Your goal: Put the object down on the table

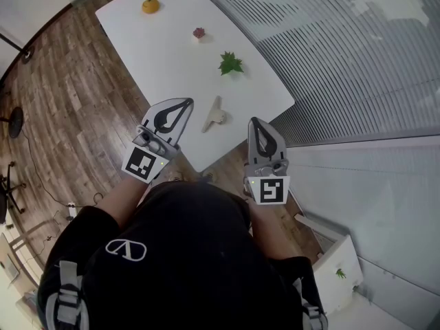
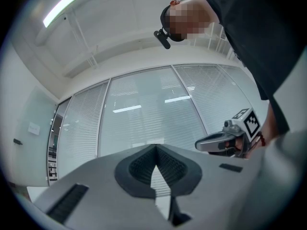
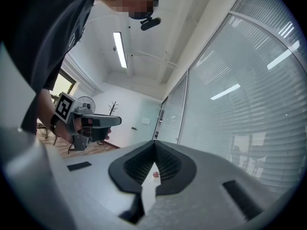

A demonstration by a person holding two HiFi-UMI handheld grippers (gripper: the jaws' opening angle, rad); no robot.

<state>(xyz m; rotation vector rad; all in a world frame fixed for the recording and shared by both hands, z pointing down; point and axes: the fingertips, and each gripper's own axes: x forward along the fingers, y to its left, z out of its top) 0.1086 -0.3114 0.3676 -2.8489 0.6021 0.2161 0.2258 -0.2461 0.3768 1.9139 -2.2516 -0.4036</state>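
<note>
A pale beige, wing-shaped object (image 1: pixel 214 114) lies on the white table (image 1: pixel 172 60) near its front end, with nothing touching it. Left of the object, my left gripper (image 1: pixel 187 102) hovers over the table's front edge, its tips together and nothing between them. My right gripper (image 1: pixel 254 121) is off the table's front right corner, shut and empty. In the left gripper view the jaws (image 2: pixel 155 147) meet at the tip and point up at the glass wall. The right gripper view shows its jaws (image 3: pixel 155 144) touching too.
Farther up the table lie a green leaf (image 1: pixel 231 63), a small reddish piece (image 1: pixel 199 32) and an orange item (image 1: pixel 150 5). A blind-covered glass wall (image 1: pixel 344 53) runs along the right. Wood floor (image 1: pixel 69 115) lies left. A white cabinet (image 1: pixel 337 263) stands at lower right.
</note>
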